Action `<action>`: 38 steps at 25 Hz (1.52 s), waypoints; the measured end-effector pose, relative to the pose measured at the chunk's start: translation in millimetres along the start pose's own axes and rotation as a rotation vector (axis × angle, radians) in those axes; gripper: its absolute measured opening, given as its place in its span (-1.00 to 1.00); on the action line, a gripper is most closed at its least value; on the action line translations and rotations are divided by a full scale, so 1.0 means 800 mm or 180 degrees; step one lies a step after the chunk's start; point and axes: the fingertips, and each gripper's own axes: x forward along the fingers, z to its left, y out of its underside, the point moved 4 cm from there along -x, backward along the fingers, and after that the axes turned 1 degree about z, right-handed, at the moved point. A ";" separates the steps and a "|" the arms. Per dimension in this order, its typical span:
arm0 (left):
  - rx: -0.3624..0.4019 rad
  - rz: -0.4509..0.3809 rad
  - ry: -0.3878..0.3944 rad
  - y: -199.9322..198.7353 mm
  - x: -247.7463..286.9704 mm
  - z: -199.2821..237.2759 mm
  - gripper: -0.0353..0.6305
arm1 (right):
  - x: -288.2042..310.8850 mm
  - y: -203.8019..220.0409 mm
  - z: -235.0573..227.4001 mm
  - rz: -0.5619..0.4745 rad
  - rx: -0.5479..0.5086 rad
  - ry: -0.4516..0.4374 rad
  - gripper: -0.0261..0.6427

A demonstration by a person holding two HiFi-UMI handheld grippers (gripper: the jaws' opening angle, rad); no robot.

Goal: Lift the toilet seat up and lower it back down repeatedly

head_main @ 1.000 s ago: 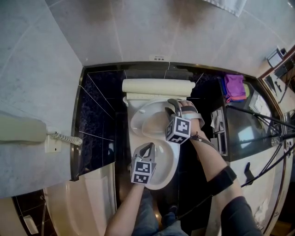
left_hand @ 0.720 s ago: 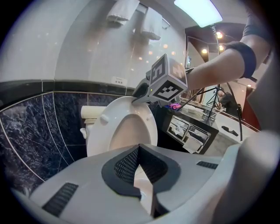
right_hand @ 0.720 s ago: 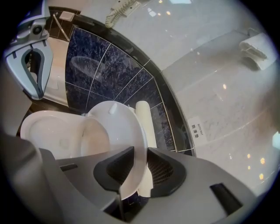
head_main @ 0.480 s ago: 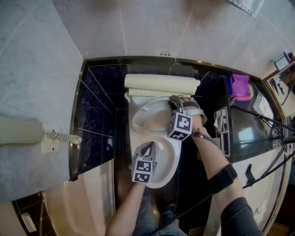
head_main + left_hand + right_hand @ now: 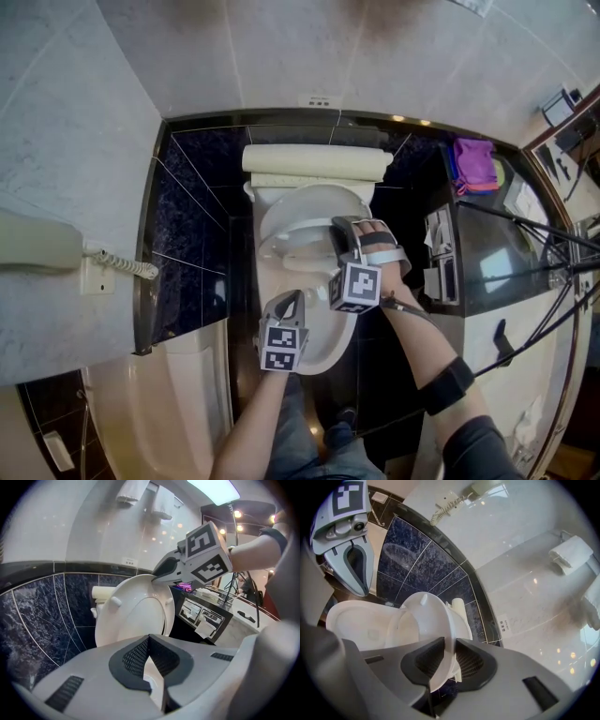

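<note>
The white toilet seat (image 5: 292, 232) stands partly raised, tilted forward off the tank (image 5: 317, 161). Its underside with two bumpers faces the left gripper view (image 5: 133, 616). My right gripper (image 5: 339, 231) is shut on the seat's right rim; its jaws have just been closing, and the thin rim (image 5: 440, 634) runs between the pads of the right gripper (image 5: 445, 654). From the left gripper view, the right gripper (image 5: 158, 576) sits at the seat's top edge. My left gripper (image 5: 292, 300) hovers over the bowl's (image 5: 323, 349) front left, shut and holding nothing. Its tips (image 5: 150, 641) meet.
A wall phone (image 5: 42, 262) with a coiled cord hangs at the left. Dark blue tiles surround the toilet. A black counter (image 5: 469, 281) at the right carries papers and a purple cloth (image 5: 476, 173). A bathtub rim (image 5: 178, 403) lies at lower left. Cables run along the right.
The right gripper has come toward me with the seat rim, and the seat now leans further forward from the tank. The left gripper has shifted slightly lower over the bowl.
</note>
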 end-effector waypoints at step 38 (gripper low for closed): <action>-0.0258 0.0192 -0.0389 0.199 -0.061 -0.095 -0.92 | -0.225 0.002 0.362 -0.0423 0.0016 -0.0482 -0.72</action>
